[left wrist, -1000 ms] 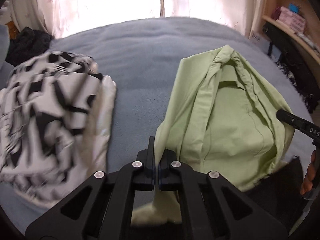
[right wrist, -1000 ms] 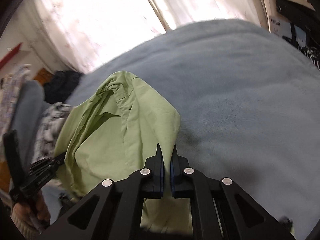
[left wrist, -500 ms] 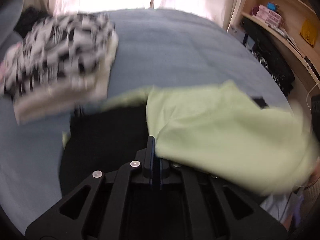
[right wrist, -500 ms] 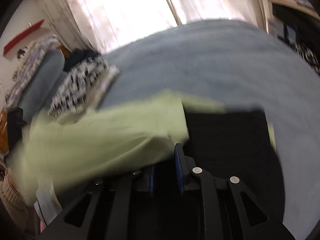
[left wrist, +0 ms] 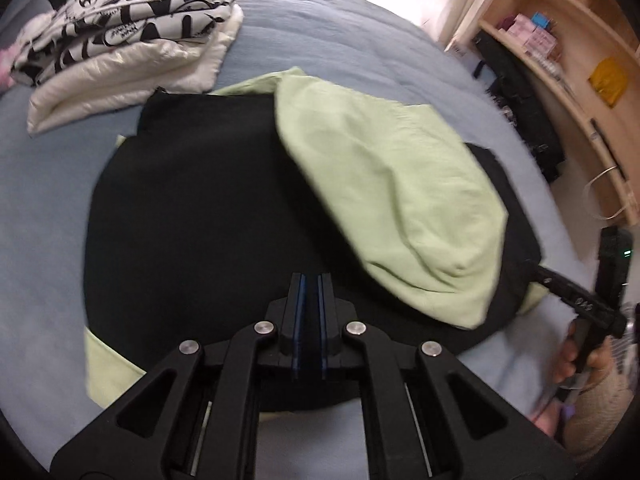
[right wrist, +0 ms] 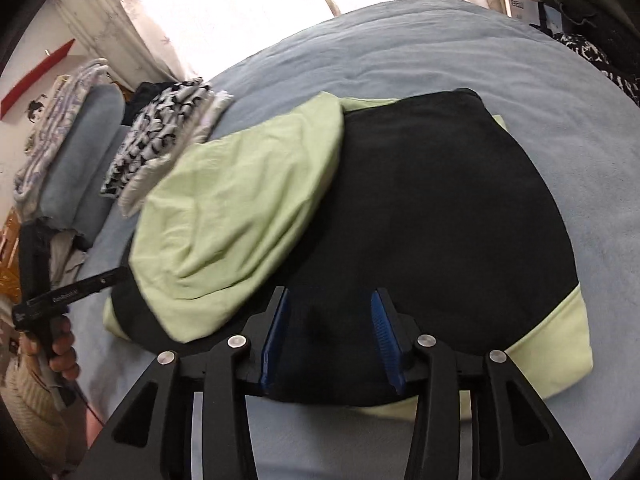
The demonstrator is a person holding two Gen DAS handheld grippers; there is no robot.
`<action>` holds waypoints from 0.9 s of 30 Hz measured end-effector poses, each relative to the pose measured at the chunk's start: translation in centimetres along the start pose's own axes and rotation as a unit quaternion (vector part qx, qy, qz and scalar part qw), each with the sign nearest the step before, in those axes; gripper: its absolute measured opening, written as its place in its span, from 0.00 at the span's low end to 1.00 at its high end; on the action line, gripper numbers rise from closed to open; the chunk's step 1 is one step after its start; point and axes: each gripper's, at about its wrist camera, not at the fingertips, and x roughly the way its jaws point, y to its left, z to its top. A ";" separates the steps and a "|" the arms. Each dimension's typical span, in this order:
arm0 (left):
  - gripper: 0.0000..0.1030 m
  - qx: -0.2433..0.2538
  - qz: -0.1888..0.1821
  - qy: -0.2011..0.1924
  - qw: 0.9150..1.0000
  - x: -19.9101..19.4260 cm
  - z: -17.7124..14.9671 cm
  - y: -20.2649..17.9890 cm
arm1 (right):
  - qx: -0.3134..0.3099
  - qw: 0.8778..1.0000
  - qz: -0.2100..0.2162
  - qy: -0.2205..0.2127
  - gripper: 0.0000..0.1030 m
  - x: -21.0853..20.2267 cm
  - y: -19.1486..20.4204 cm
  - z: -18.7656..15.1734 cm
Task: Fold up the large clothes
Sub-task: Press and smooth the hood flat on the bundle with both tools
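Observation:
A light green garment (left wrist: 384, 184) (right wrist: 240, 208) lies on the blue bed with one flap folded over a flat black piece (left wrist: 192, 208) (right wrist: 432, 220). Green edges stick out from under the black piece. My left gripper (left wrist: 311, 278) hovers over the black piece, shut with no cloth between its fingers; the right wrist view shows it (right wrist: 120, 274) at the garment's left edge. My right gripper (right wrist: 332, 300) is over the near edge of the black piece. Its jaws are opening and nothing is between them. The left wrist view shows it (left wrist: 538, 270) by the garment's right corner.
A stack of folded clothes (left wrist: 132, 28) (right wrist: 168, 140), black-and-white print on white, sits at the far left of the bed (left wrist: 360, 40). Wooden shelves (left wrist: 580, 48) and a black bag (left wrist: 520, 100) stand to the right. A grey-blue pillow (right wrist: 88, 148) lies beyond the stack.
Both grippers swung the green cloth back toward me over the black piece. The right gripper opened and let go. The cloth is no longer between the left fingers.

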 end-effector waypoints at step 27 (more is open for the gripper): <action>0.06 -0.090 -0.063 -0.021 0.994 6.4 1.9 0.6 | 0.065 0.996 0.057 0.012 0.09 8.3 5.1 0.9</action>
